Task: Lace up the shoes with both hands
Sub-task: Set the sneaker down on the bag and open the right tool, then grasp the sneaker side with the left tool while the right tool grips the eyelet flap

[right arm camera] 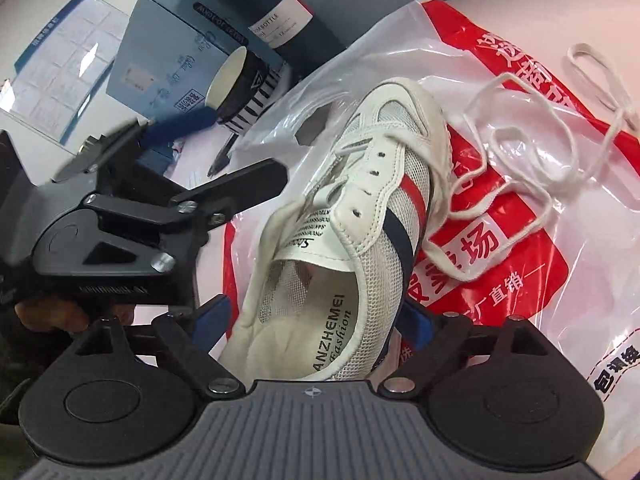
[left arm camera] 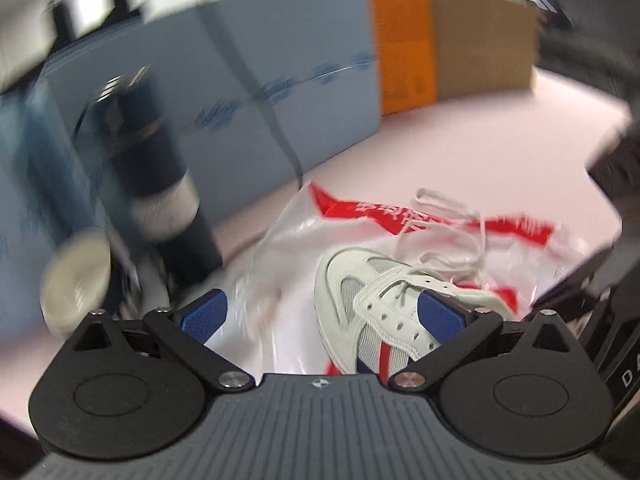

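Pale pink tabletop (left arm camera: pixel 460 152) backed by blue, orange and brown boxes (left arm camera: pixel 280 80).

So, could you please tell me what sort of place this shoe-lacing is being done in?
Probably an office desk or storeroom worktop rather than a home. A pale tabletop is backed by cardboard boxes, with a boxed bottle, a paper cup and a pen beside the shoe on its plastic bag.
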A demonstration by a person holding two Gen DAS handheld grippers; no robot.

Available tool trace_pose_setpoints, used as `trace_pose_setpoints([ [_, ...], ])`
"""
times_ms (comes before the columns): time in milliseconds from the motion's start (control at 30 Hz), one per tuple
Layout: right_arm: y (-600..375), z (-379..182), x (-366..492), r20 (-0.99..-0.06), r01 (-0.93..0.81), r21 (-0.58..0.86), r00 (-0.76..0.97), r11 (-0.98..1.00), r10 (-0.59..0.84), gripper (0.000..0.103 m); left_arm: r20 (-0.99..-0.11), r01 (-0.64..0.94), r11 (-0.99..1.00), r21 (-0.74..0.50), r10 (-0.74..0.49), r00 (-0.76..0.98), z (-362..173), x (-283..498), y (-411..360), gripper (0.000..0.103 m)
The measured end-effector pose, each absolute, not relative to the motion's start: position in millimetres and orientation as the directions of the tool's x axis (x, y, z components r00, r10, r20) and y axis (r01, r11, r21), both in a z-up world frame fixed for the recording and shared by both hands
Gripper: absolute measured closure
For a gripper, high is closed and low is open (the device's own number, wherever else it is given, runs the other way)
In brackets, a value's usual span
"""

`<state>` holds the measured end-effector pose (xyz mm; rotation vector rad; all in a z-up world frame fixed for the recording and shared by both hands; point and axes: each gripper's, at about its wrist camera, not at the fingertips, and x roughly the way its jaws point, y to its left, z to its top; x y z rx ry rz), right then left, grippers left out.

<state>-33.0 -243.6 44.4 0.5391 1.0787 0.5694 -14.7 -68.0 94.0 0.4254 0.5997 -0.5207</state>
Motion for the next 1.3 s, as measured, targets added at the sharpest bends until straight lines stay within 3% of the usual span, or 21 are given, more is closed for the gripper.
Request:
trace_pose_setpoints([
  [67,-238.5,40.9,-27.2,-0.659,-0.166,0.650,0.363,0.741,0.659,0.016,-0.607,0.594,0.730,0.337,-0.313,0.730,90.0,-18.6,-83.5,0.025],
  [200,-244.8,46.4,-30.2,-0.660,-0.163,0.626,0.410,0.763,0.630,0.016,-0.618,0.607,0.656,0.448,-0.264,0.741,84.9,-13.6,-100.0,0.043],
  [400,-257.1,56.6,-38.8,-0.666,-0.157,0.573,0.482,0.804,0.569,0.016,-0.651,0.687,0.551,0.474,-0.305,0.695,89.5,-16.2,-106.2,0.046],
  [633,-245.2,73.6,-47.5,-0.728,-0.272,0.365,0.513,0.890,0.455,0.013,-0.710,0.774,0.365,0.518,-0.320,0.627,82.6,-20.6,-124.8,0.049],
  [700,-244.5,72.7,-48.6,-0.725,-0.285,0.363,0.511,0.887,0.461,0.013,-0.712,0.772,0.319,0.549,-0.304,0.633,77.8,-22.7,-132.2,0.053],
  [767,-245.0,70.4,-48.9,-0.721,-0.283,0.379,0.506,0.881,0.473,0.013,-0.720,0.768,0.313,0.559,-0.276,0.636,73.1,-20.7,-136.9,0.063],
  [1000,-251.0,64.6,-49.4,-0.715,-0.240,0.398,0.523,0.885,0.464,0.013,-0.723,0.762,0.322,0.562,-0.256,0.641,58.9,-23.0,-138.7,0.071],
  [1100,-252.5,64.7,-50.2,-0.712,-0.234,0.392,0.536,0.890,0.454,0.013,-0.736,0.774,0.346,0.530,-0.266,0.623,57.0,-24.5,-137.9,0.090],
  [1300,-254.5,66.8,-51.5,-0.699,-0.242,0.382,0.556,0.892,0.450,0.010,-0.708,0.750,0.423,0.509,-0.289,0.644,59.0,-28.3,-132.5,0.101],
])
